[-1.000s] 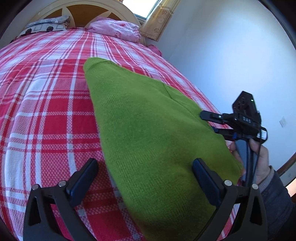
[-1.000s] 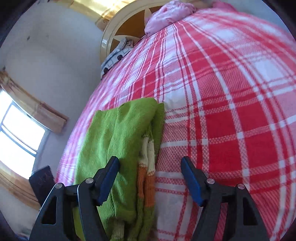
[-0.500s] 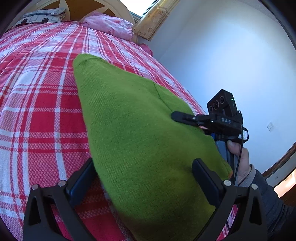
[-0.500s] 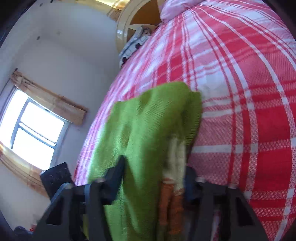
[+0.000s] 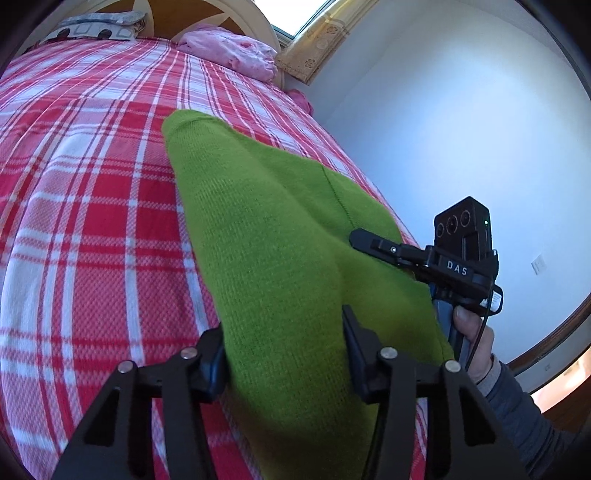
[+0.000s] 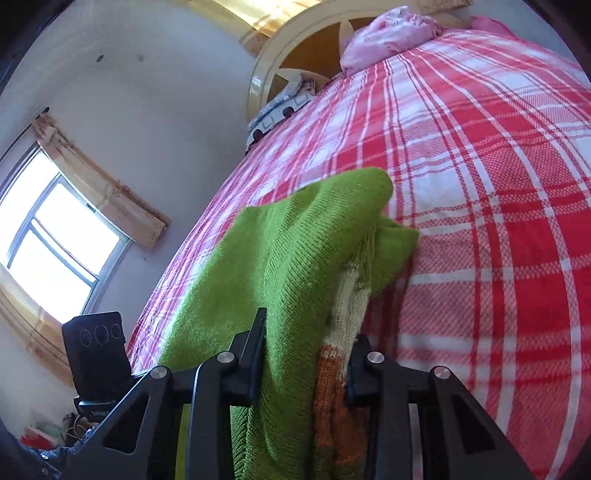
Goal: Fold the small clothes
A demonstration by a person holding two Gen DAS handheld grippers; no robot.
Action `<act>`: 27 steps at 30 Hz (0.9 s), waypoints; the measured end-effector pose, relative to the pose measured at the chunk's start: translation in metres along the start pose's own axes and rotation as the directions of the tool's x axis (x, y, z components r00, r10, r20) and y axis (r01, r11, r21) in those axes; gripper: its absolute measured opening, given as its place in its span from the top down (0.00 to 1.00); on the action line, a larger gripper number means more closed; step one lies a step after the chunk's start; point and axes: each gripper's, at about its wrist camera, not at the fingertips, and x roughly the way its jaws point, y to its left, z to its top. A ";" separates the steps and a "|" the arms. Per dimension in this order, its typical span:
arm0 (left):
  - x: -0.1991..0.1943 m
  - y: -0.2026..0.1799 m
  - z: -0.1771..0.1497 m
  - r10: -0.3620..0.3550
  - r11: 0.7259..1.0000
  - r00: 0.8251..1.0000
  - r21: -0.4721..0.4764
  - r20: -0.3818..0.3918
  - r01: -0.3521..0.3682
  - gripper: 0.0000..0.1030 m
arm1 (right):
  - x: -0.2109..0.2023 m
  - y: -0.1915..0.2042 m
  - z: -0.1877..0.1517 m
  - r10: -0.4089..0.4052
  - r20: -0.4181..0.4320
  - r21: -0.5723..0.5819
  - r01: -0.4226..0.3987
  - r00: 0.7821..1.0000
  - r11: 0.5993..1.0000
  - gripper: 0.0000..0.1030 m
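**Green sweater pinched at both ends, over the checked bed**

Green knitted sweater [image 5: 280, 236] held up off the red and white checked blanket [image 5: 85, 229]; far end drooping down to the blanket near the middle of the bed; near part hanging between the two grippers, close to the foot edge and the side by the blue wall [image 5: 443, 122].

Left gripper [image 5: 284, 354] pinching a thick fold of green cloth; fingers not pressed flat together, kept apart by the wool between them.

Right gripper [image 6: 306, 350] squeezing a bunch of cloth too; green wool against one finger, an orange and cream striped band [image 6: 343, 332] of the same sweater against the other.

In the left view, right gripper also seen from the side, thin fingers [image 5: 373, 243] lying on the sweater's edge; bare hand [image 5: 476, 343] wrapped round its handle, grey sleeve behind.

Pink pillow [image 5: 229, 51] at the head edge of the bed, beside a grey patterned pillow [image 5: 96, 29]; round cream headboard [image 6: 266, 70] behind both.

Window [image 6: 48, 236] with yellow curtains on the wall, seen in the right view.
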 end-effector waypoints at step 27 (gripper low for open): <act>-0.154 0.006 -0.060 0.181 0.983 0.971 0.000 0.153 -0.183 0.57 | 0.026 0.156 -0.061 0.213 -0.044 -0.089 -0.216 0.976 0.972 0.68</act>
